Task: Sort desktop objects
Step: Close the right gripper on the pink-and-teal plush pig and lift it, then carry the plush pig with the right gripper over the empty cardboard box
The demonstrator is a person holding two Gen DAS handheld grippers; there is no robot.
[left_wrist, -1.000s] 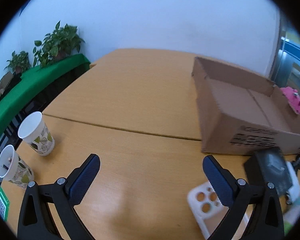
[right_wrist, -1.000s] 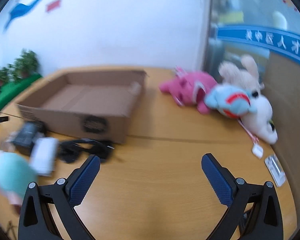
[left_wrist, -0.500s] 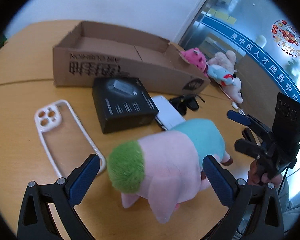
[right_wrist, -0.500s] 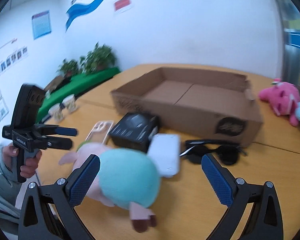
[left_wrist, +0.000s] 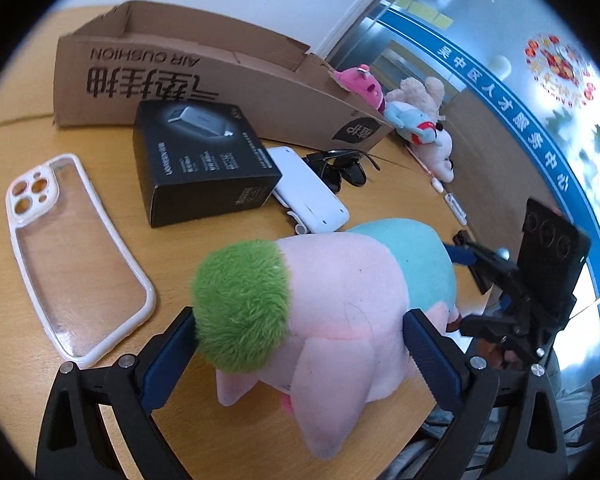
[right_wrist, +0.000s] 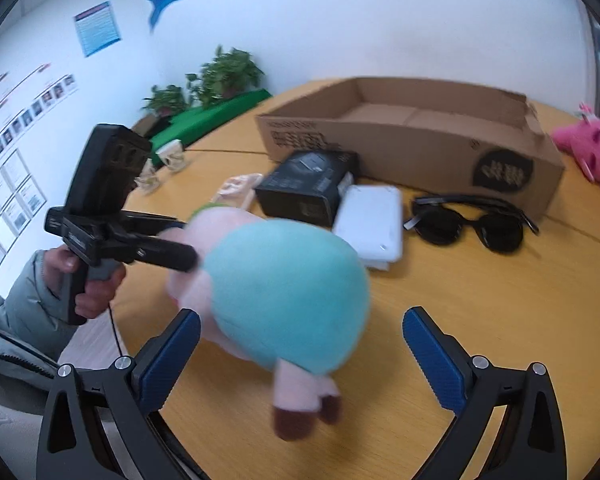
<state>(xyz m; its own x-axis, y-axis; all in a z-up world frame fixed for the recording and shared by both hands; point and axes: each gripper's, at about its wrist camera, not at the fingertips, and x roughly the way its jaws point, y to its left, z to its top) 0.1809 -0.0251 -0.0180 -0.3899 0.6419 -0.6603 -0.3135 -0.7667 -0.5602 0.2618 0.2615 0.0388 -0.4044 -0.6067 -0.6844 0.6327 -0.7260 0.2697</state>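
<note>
A plush toy (left_wrist: 340, 292) with a pink head, green hair and a teal body (right_wrist: 288, 292) lies on the wooden table. My left gripper (left_wrist: 300, 360) is open, its fingers on either side of the plush's head; its pads are at the fur. From the opposite side my right gripper (right_wrist: 300, 360) is open, with the teal rear just ahead of its fingers. Each gripper shows in the other's view: right gripper (left_wrist: 466, 290), left gripper (right_wrist: 180, 240). An open cardboard box (left_wrist: 204, 76) stands behind.
Between the plush and the box lie a black carton (left_wrist: 204, 160), a white flat device (left_wrist: 308, 192), dark sunglasses (right_wrist: 468, 228) and a clear phone case (left_wrist: 72, 248). Other plush toys (left_wrist: 416, 120) sit past the box. Paper cups (right_wrist: 172, 160) stand at the far left edge.
Both views swung from other parts of the table onto the plush. Over the last half second both grippers closed in, and the left fingers now straddle its head.
</note>
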